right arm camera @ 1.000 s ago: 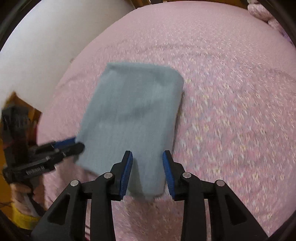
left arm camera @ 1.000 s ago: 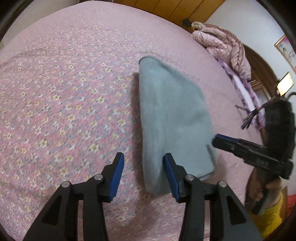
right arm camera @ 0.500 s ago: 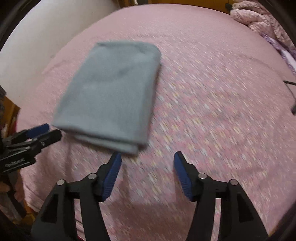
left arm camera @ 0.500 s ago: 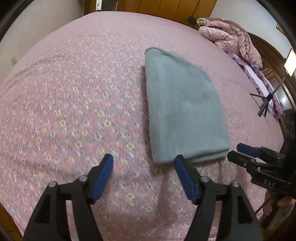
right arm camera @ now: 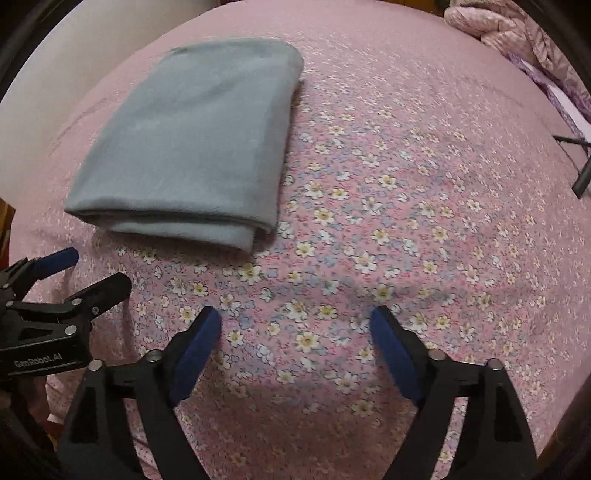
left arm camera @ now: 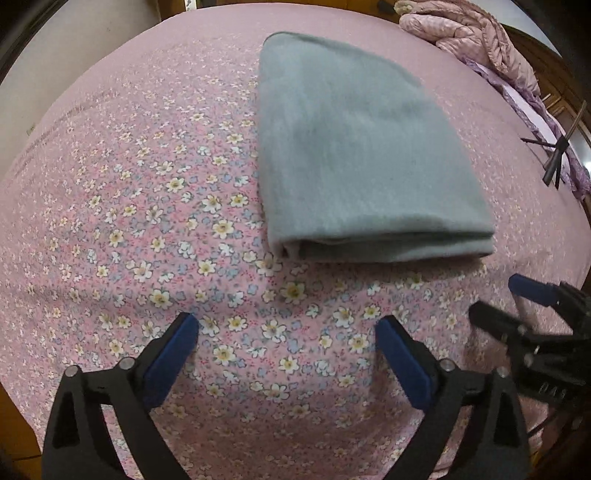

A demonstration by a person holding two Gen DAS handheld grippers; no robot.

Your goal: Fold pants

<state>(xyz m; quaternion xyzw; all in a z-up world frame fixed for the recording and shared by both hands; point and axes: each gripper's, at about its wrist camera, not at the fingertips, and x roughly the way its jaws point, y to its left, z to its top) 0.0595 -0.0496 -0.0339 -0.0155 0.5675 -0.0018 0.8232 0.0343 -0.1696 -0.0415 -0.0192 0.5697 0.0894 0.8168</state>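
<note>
Pants (left arm camera: 354, 155), grey and folded into a thick rectangle, lay flat on a pink flowered bedspread (left arm camera: 155, 229). The left gripper (left arm camera: 288, 332) and right gripper (right arm camera: 295, 325) hung over bare bedspread just short of the bundle's near edge, both sets of blue-padded jaws opening wide with nothing between them.

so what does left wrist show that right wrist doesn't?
Left wrist only: the right gripper at the right edge, jaws opening, nothing between them.

Right wrist only: the left gripper at the left edge, jaws opening, also empty, and a broad stretch of white wall behind the bed.

Both: folded grey pants lying free on the floral bedspread, pink quilt at top right, a dark tripod leg at right.
</note>
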